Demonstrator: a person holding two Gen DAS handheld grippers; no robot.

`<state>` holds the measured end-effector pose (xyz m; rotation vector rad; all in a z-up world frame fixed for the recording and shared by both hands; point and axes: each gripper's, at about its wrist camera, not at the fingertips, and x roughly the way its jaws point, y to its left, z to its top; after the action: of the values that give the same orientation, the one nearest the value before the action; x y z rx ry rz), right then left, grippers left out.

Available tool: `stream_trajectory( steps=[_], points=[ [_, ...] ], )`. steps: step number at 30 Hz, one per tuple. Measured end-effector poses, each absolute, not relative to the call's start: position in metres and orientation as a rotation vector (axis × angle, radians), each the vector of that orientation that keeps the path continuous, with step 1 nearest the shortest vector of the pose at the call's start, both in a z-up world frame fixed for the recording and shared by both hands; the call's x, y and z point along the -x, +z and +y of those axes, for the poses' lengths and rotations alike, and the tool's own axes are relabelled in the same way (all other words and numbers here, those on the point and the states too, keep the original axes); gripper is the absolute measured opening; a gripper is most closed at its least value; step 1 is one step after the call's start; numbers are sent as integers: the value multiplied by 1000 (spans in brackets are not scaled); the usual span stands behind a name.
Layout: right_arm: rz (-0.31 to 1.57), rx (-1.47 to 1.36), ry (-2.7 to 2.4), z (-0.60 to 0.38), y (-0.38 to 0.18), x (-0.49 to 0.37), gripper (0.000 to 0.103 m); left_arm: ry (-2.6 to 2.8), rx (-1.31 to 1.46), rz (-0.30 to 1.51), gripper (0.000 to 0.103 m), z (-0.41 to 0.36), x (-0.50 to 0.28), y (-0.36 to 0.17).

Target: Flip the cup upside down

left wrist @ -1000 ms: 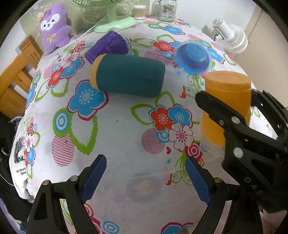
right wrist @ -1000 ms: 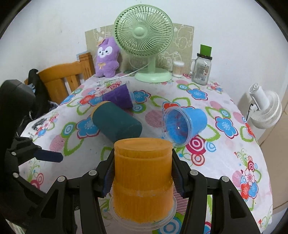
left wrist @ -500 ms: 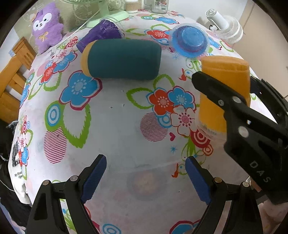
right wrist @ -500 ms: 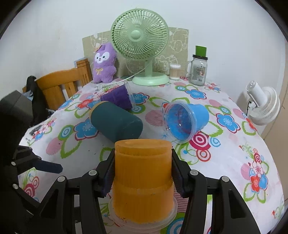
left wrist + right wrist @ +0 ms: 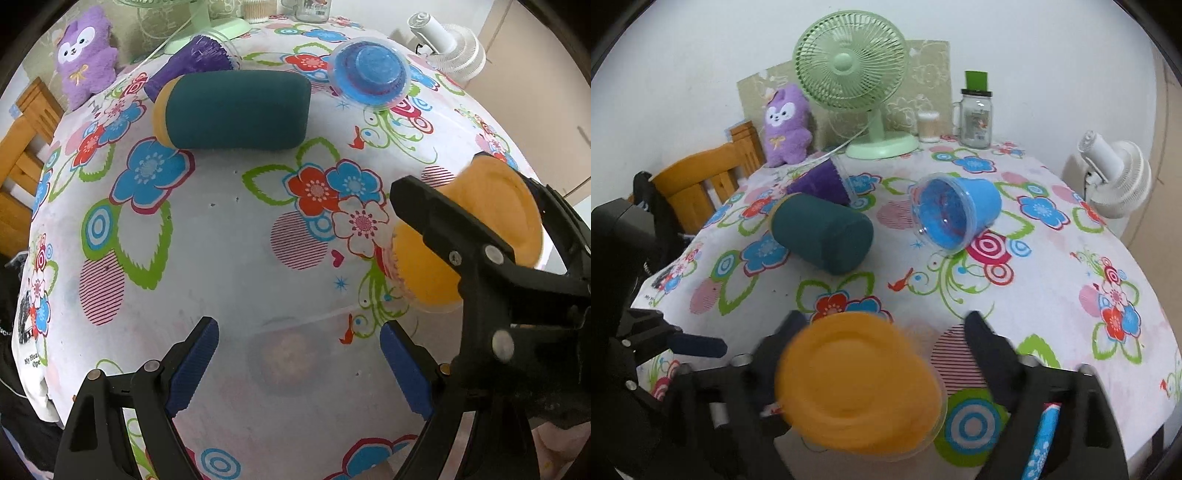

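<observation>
Left wrist view: left claw [image 5: 295,363] hangs with its jaws spread, nothing between them, only bare floral cloth of the bench [image 5: 229,258] ahead. Judged idle, kept back so the other tool has room. Far ahead and left of it lies the teal cup [image 5: 236,110] on its side, a purple cup [image 5: 192,62] just behind that, a blue cup [image 5: 369,75] ahead right, also tipped over. To its right, close, the orange cup [image 5: 476,236] sits base-up and tilted in the right claw [image 5: 480,236].

Right wrist view: right claw [image 5: 882,354] has its fingers [image 5: 986,343] spread wide. The orange cup [image 5: 857,384] is blurred between them, nearer the left finger, base toward the camera, clear rim low. Grip looks loose; whether any pad touches it I cannot tell. Probably let go or mid-tip so the cup lands mouth-down.

Room: open cloth straight ahead of the right claw up to the teal cup [image 5: 822,236] and blue cup [image 5: 956,214]; wide bare stretch to its right. Bench edge runs just below and right of the claw, so a roll that way risks a drop. Left claw [image 5: 694,345] pokes in near on the left, tight side.
</observation>
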<state>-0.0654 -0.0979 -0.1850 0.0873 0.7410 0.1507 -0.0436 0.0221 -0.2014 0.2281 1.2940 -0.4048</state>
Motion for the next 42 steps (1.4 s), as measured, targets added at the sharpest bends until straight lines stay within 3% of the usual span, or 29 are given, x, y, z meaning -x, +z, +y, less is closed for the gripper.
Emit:
stream_trajectory(
  steps=[2,25,42],
  points=[
    [740,-76,144,-96,-183,66,100,-408,-224,1292,91,22,45,-200],
    [899,-77,281,-154,-110,54,101,-206,-48,1218,91,2,55,-127],
    [1010,-81,292,-205,-102,55,100,36,105,1076,91,-8,77,-91]
  ],
)
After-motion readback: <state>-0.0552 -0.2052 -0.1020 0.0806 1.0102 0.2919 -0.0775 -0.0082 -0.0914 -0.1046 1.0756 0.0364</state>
